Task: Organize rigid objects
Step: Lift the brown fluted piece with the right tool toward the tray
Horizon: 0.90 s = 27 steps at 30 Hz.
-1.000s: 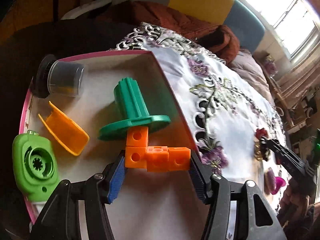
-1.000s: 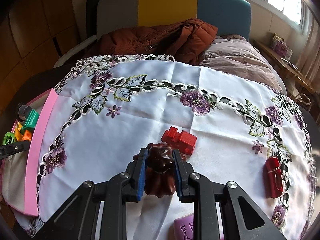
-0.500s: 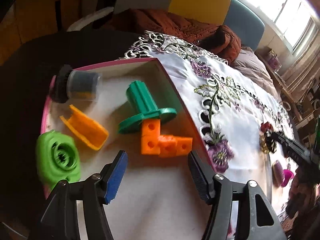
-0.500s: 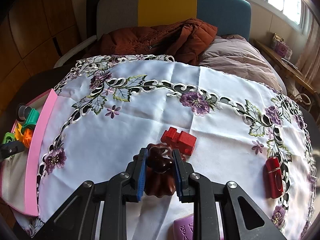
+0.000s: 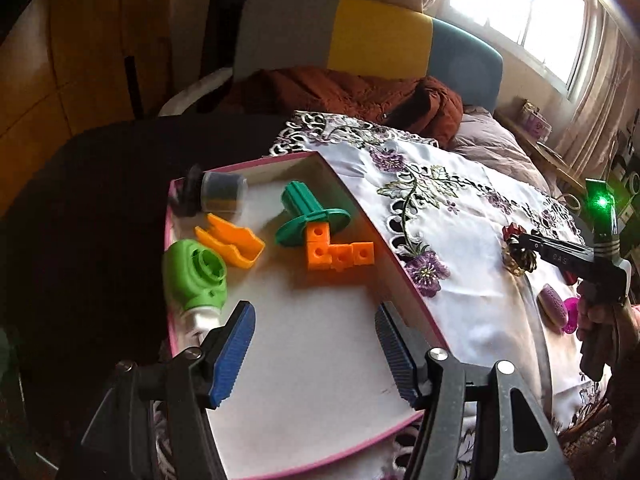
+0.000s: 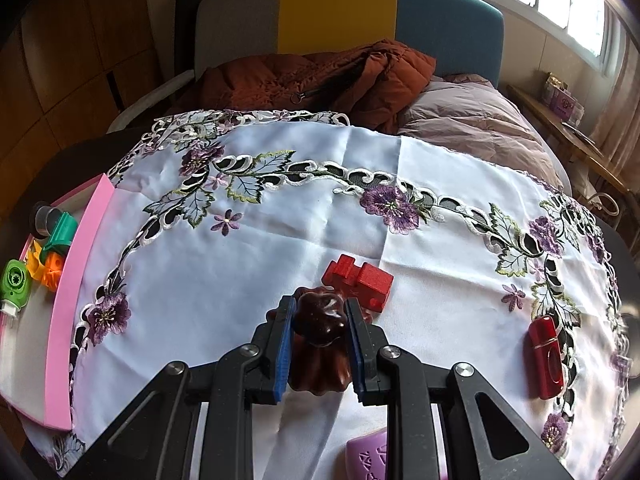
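A: The dark brown fluted mould (image 6: pixel 320 338) is pinched between the two blue pads of the right gripper (image 6: pixel 319 342), near the front middle of the embroidered tablecloth (image 6: pixel 248 280). Whether it rests on the cloth or is just lifted cannot be told.

B: And what is found around it?

A: A red block (image 6: pixel 358 278) lies just beyond it, apparently touching or nearly so. A red rectangular case (image 6: pixel 546 356) is seen well off to the right, and a purple piece (image 6: pixel 366 458) is cut off at the near edge.

B: Where is the pink-rimmed tray (image 5: pixel 404 276)?

A: At the far left of the cloth. Inside it are gathered an orange cube piece (image 5: pixel 338 252), a teal flanged peg (image 5: pixel 308 216) touching it, an orange clip (image 5: pixel 230 240), a green housing (image 5: pixel 196 276) and a small grey jar (image 5: pixel 222 192) on its side.

B: The left gripper (image 5: pixel 314 350)?

A: Its fingers are spread wide over the near, bare part of the tray, and nothing is held.

B: Which step is judged to be in hand?

A: The mould appears to be gripped for transfer. A lift clear of the red block would be called for, then a carry leftward over the pink rim, with release onto the bare tray floor. The left gripper would need to be kept out of that path.
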Motion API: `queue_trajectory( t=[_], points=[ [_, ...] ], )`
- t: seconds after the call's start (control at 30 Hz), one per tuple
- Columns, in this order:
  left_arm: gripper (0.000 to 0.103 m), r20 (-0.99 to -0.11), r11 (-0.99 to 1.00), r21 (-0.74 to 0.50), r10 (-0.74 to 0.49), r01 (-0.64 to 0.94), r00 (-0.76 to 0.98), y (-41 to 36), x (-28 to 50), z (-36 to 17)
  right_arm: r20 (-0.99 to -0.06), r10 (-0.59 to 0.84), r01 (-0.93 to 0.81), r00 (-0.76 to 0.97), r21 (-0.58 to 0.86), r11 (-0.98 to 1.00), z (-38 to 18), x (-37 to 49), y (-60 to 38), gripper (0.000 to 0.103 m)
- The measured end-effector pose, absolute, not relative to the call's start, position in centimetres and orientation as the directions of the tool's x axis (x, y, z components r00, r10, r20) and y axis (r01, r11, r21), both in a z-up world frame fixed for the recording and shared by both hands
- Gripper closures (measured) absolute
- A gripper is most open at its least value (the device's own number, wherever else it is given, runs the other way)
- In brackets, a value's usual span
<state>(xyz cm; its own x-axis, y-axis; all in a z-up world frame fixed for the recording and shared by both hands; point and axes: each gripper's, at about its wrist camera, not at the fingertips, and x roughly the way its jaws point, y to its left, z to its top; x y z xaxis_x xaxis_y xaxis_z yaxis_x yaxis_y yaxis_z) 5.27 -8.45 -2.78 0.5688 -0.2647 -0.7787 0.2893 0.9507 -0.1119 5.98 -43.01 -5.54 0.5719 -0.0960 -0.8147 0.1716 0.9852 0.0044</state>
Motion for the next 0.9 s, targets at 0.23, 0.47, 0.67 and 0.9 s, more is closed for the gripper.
queue_trajectory(
  t=[0.23, 0.47, 0.67, 0.9],
  points=[
    [0.040, -0.765, 0.957, -0.063, -0.229, 0.284, 0.601, -7.3, 4.0, -2.2, -0.810, -0.113, 0.169, 0.576, -0.017, 0.986, -5.5, 5.8, -42.6, 0.079],
    [0.040, -0.772, 0.962, -0.079, -0.225, 0.261, 0.595, -6.1, 3.9, -2.5, -0.809, -0.133, 0.171, 0.573, -0.041, 0.984, -5.5, 5.9, -42.2, 0.079],
    [0.040, -0.769, 0.962, -0.094, -0.233, 0.256, 0.595, -5.2, 3.8, -2.6, -0.821, -0.160, 0.201, 0.548, -0.056, 0.978, -5.3, 6.1, -41.8, 0.079],
    [0.040, -0.770, 0.966, -0.114, -0.234, 0.232, 0.594, -3.7, 3.8, -3.0, -0.816, -0.117, 0.173, 0.566, -0.021, 0.985, -4.4, 5.7, -39.3, 0.079]
  ],
)
